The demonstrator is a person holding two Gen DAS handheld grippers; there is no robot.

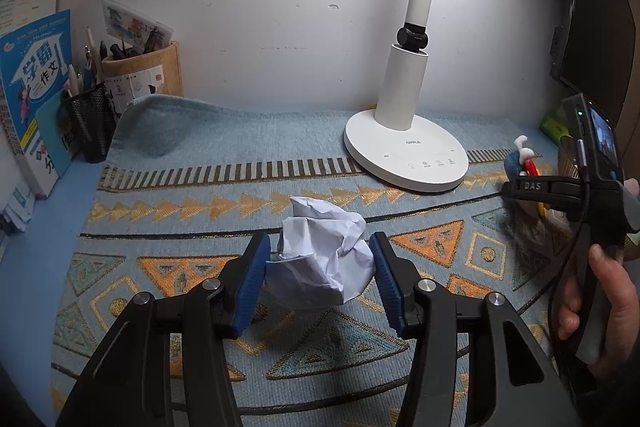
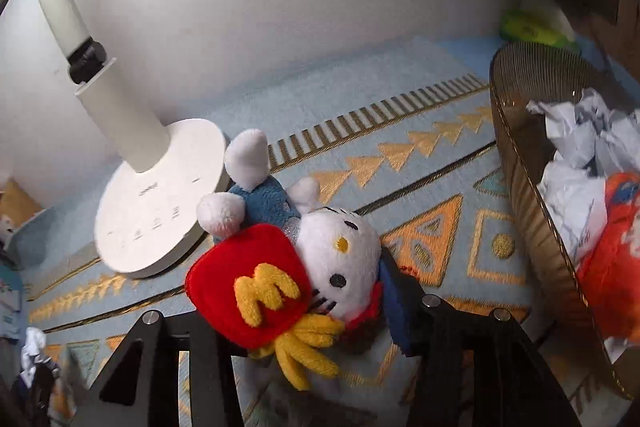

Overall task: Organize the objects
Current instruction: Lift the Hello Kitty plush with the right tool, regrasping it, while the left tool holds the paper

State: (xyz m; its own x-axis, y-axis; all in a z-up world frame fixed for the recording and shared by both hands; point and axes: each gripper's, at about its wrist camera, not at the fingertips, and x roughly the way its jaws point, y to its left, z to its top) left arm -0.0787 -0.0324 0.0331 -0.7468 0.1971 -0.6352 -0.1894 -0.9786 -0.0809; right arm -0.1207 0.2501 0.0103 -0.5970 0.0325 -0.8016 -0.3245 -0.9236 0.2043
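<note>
At the bottom of the left wrist view, the left gripper (image 1: 320,267) pinches a crumpled paper ball (image 1: 320,255) between its blue pads. The right gripper (image 2: 320,311) clamps a plush toy (image 2: 296,259) at lower centre. Further right, the basket (image 2: 516,155) already holds crumpled paper; both held items remain outside it.

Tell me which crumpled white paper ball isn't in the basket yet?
The crumpled white paper ball clamped in the left gripper; the others already lie in the brown ribbed basket.
</note>
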